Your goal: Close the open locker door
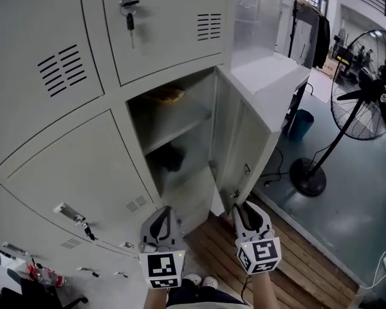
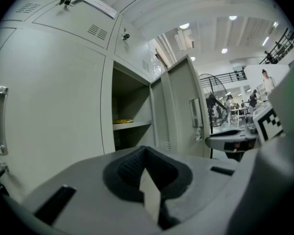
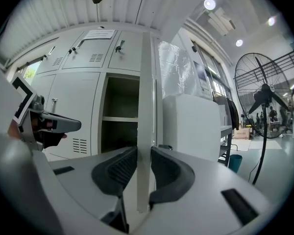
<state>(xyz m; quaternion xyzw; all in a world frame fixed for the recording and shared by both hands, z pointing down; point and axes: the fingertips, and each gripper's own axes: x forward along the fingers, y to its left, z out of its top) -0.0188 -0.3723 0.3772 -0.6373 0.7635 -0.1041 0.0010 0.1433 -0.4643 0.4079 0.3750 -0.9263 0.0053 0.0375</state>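
The open locker door (image 1: 237,143) stands swung out to the right of its compartment (image 1: 174,124), which has a shelf with a yellowish thing (image 1: 167,95) on it and a dark thing (image 1: 172,156) below. My right gripper (image 1: 245,208) is at the door's lower free edge. In the right gripper view the thin door edge (image 3: 145,106) runs upright between the pads, and the right gripper (image 3: 143,153) is shut on it. My left gripper (image 1: 162,212) hangs beside it, left of the door, before the closed lockers. The left gripper (image 2: 146,153) is shut and holds nothing.
A big standing fan (image 1: 367,89) and a blue bin (image 1: 301,124) are to the right. A white cabinet (image 1: 270,76) stands just behind the open door. Keys (image 1: 129,15) hang in an upper locker. I stand on wooden boards (image 1: 296,250).
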